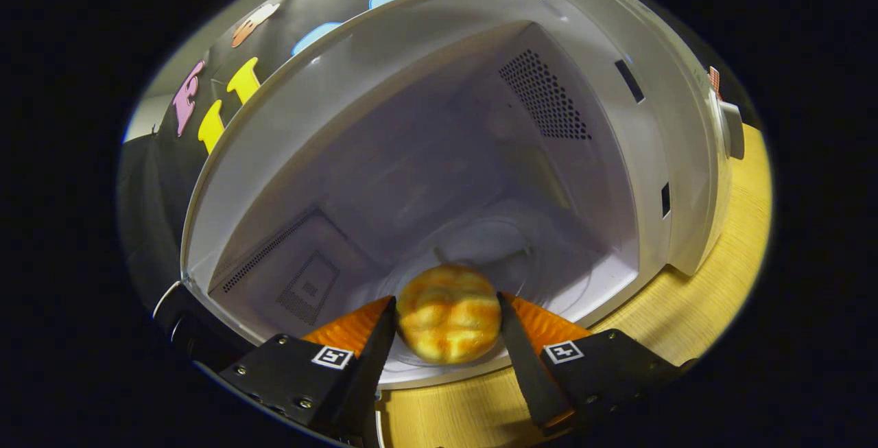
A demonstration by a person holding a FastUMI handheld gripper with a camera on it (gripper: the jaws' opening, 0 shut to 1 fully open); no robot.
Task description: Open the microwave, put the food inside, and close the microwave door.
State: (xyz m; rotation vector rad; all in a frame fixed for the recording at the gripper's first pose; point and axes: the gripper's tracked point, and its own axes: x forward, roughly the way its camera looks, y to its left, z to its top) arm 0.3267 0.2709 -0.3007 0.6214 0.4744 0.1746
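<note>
A round golden bread bun (449, 314) sits between my two fingers, both pressing on its sides; my gripper (447, 312) is shut on it. The bun hangs at the front sill of the open white microwave (411, 64), just over the front of the glass turntable (583, 283). The cavity beyond the fingers is bare, with perforated vents on its right wall (545, 95) and left wall (305, 283). The door's dark edge (185, 328) shows swung out beside my left finger.
The microwave stands on a light wooden tabletop (727, 242) that runs under my fingers and off to the right. The microwave's control-side frame (693, 160) with latch slots stands on the right. Black cloth wall lies behind the microwave.
</note>
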